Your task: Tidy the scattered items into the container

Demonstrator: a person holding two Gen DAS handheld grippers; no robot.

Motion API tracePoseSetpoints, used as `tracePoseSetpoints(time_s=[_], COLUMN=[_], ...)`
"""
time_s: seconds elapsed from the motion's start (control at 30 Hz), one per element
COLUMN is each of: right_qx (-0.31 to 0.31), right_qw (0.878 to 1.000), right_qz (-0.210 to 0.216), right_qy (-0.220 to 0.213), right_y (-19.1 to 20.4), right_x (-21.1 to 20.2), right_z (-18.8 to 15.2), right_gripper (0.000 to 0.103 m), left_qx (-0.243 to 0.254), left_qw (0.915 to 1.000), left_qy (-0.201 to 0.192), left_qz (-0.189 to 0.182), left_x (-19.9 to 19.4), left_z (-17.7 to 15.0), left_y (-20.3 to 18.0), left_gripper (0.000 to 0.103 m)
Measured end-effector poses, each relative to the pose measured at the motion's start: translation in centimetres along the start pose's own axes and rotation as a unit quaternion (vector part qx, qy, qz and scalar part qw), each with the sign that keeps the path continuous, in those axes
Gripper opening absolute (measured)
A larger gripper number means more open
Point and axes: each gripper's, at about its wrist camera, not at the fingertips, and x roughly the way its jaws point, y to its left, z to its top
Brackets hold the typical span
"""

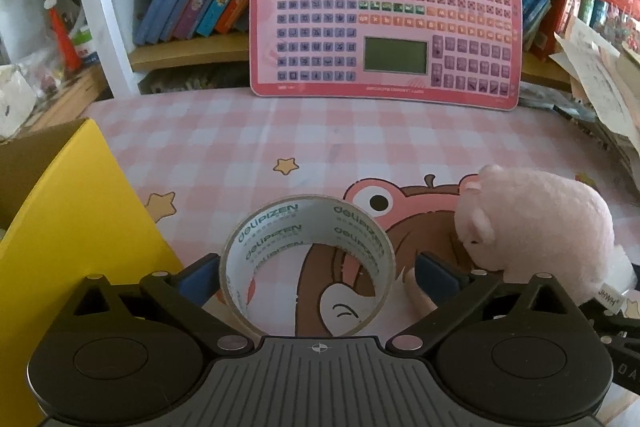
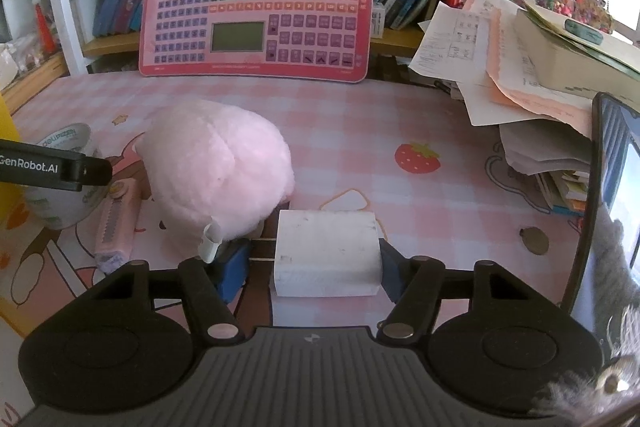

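A roll of clear tape (image 1: 306, 263) stands on edge on the pink checked mat, between the fingers of my left gripper (image 1: 318, 271), which is open around it; the left finger is near the roll, the right one apart. The yellow box (image 1: 60, 247) stands at the left. A pink plush pig (image 1: 536, 227) lies right of the tape and shows in the right wrist view (image 2: 216, 171). My right gripper (image 2: 312, 267) is open around a white charger block (image 2: 326, 253); its prongs point at the left finger. A pink utility knife (image 2: 116, 223) lies left of the plush.
A pink keyboard-style learning pad (image 1: 384, 11) leans against the bookshelf at the back. Stacked papers and books (image 2: 532, 99) crowd the right side. A phone (image 2: 612, 195) stands at the far right, with a coin (image 2: 534, 241) on the mat near it.
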Motion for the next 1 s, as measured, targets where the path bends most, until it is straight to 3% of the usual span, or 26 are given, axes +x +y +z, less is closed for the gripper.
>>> tracePoseSetpoints(time_s=[0.1, 0.37, 1.0], right_qx=[0.003, 0.007, 0.000], right_qw=[1.000, 1.000, 0.999], right_qz=[-0.001, 0.005, 0.026], right_qy=[0.002, -0.003, -0.034], right_y=[0.0, 0.1, 0.5], right_x=[-0.1, -0.6, -5.6], right_z=[0.0, -0.1, -1.3], right_gripper=[0.063, 0.063, 0.063], left_qx=[-0.004, 0.001, 0.019], left_qw=[0.9997, 0.9996, 0.9992], left_qy=[0.021, 0.022, -0.004], left_qz=[0.012, 0.017, -0.035], left_x=[0.2, -0.2, -6.4], left_z=[0.1, -0.1, -2.5], left_y=[0.0, 0.2, -0.7], left_gripper=[0.085, 0.085, 0.085])
